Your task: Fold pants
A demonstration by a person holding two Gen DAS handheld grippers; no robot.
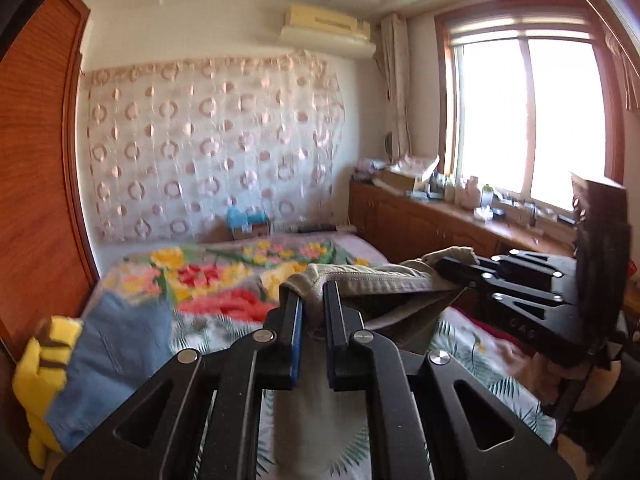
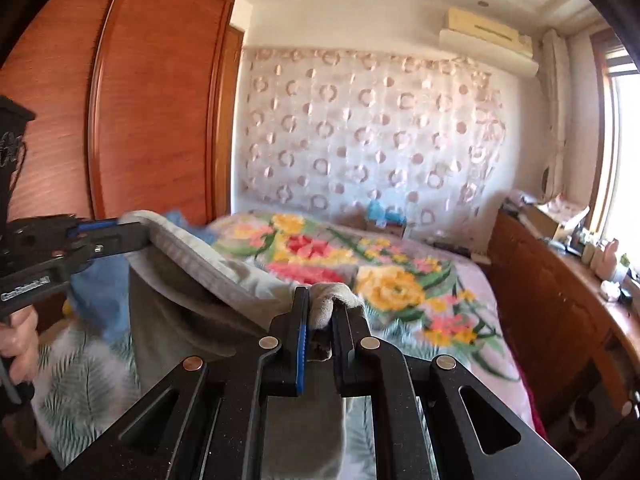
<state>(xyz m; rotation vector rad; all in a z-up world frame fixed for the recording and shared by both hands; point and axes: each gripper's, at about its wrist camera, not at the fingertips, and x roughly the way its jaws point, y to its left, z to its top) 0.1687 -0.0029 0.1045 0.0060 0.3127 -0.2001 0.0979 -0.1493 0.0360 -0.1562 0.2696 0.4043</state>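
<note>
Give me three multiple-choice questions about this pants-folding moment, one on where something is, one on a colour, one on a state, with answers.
1. Where are the pants?
A. flat on the bed
B. held up between the two grippers
C. on the window counter

2. What colour are the pants?
A. grey-beige
B. red
C. black

3. How is the right gripper?
A. wide open
B. shut on the pants
C. out of view

Answers: 1 B, the waistband spans from the left gripper to the right one, above the bed. 2 A, the cloth shows pale grey-beige in both views. 3 B, fabric is pinched between its fingers.
</note>
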